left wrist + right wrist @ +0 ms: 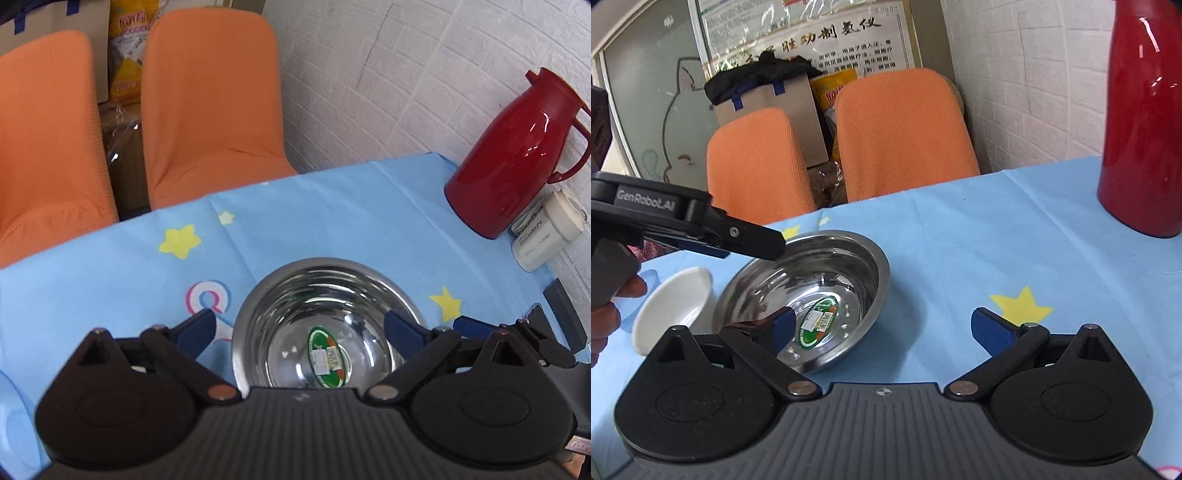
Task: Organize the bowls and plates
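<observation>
A steel bowl (317, 325) with a green sticker inside sits on the blue star tablecloth (332, 221). My left gripper (299, 328) is open and hovers over the bowl, one finger on each side of its near rim. In the right wrist view the steel bowl (812, 295) lies at centre left, and a white bowl (674, 306) sits just left of it. My right gripper (882, 328) is open; its left finger is above the bowl's near rim and its right finger is over bare cloth. The left gripper's body (683, 225) reaches in above the bowl's left rim.
A red thermos jug (517, 155) stands at the table's right by the white brick wall, also in the right wrist view (1145, 118). Two white containers (543, 232) lie beside it. Two orange chairs (207, 103) stand beyond the far edge. A pale blue item (11, 424) is at lower left.
</observation>
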Available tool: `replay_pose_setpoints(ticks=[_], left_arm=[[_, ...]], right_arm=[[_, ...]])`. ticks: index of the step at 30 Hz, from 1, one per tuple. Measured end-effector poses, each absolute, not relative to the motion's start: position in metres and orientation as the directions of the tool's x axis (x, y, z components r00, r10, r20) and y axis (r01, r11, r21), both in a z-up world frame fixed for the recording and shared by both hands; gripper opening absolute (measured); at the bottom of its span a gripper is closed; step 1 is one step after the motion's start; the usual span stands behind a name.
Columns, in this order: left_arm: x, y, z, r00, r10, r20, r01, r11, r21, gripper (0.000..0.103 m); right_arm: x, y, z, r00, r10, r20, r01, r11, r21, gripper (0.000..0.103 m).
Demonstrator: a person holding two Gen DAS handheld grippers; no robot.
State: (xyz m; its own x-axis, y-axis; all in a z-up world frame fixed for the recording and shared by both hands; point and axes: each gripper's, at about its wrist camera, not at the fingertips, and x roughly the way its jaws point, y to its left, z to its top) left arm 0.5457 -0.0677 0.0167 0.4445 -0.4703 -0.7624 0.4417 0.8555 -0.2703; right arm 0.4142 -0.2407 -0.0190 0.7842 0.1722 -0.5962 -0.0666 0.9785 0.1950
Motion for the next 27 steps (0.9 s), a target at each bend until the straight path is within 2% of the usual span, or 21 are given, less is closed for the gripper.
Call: replay_pose_setpoints(ticks=[5, 7, 11, 12, 13, 14, 18, 23, 27], left_arm=[[0.553, -0.085, -0.003, 0.41, -0.442, -0.798, 0.461, 0.855, -0.237, 0.078], [0.553, -0.092, -0.007, 0.414, -0.423, -0.806, 0.475, 0.856, -0.205, 0.077], [0.556, -0.099, -0.015, 0.396, -0.396, -0.828, 0.484, 0.857, -0.179, 0.051], [0.555, -0.1, -0.015, 0.404, -0.393, -0.826, 0.486, 0.857, -0.17, 0.051], [0.554, -0.102, -0.016, 0.407, -0.385, -0.828, 0.487, 0.859, -0.16, 0.05], [0.553, -0.103, -0.016, 0.413, -0.374, -0.83, 0.482, 0.863, -0.149, 0.049], [0.543, -0.104, -0.01, 0.401, -0.383, -0.832, 0.47, 0.866, -0.173, 0.049], [0.496, -0.108, 0.016, 0.421, -0.396, -0.816, 0.483, 0.859, -0.168, 0.049], [0.442, -0.1, 0.029, 0.42, -0.405, -0.812, 0.475, 0.861, -0.183, 0.05]], right_arm=[[0.428, -0.231, -0.03, 0.763, 0.181, -0.621, -0.083, 0.98, 0.183, 0.103], [0.428, -0.228, -0.033, 0.757, 0.186, -0.627, -0.09, 0.979, 0.182, 0.103], [0.428, -0.227, -0.037, 0.756, 0.206, -0.621, -0.115, 0.976, 0.184, 0.103], [0.428, -0.227, -0.038, 0.758, 0.205, -0.619, -0.121, 0.977, 0.176, 0.098], [0.427, -0.226, -0.038, 0.762, 0.195, -0.617, -0.123, 0.98, 0.158, 0.082], [0.426, -0.224, -0.037, 0.76, 0.195, -0.62, -0.129, 0.98, 0.15, 0.079], [0.414, -0.229, -0.032, 0.756, 0.193, -0.625, -0.114, 0.98, 0.165, 0.079], [0.375, -0.229, -0.009, 0.79, 0.168, -0.59, -0.099, 0.984, 0.147, 0.08], [0.327, -0.22, 0.013, 0.816, 0.159, -0.556, -0.109, 0.987, 0.122, 0.09]])
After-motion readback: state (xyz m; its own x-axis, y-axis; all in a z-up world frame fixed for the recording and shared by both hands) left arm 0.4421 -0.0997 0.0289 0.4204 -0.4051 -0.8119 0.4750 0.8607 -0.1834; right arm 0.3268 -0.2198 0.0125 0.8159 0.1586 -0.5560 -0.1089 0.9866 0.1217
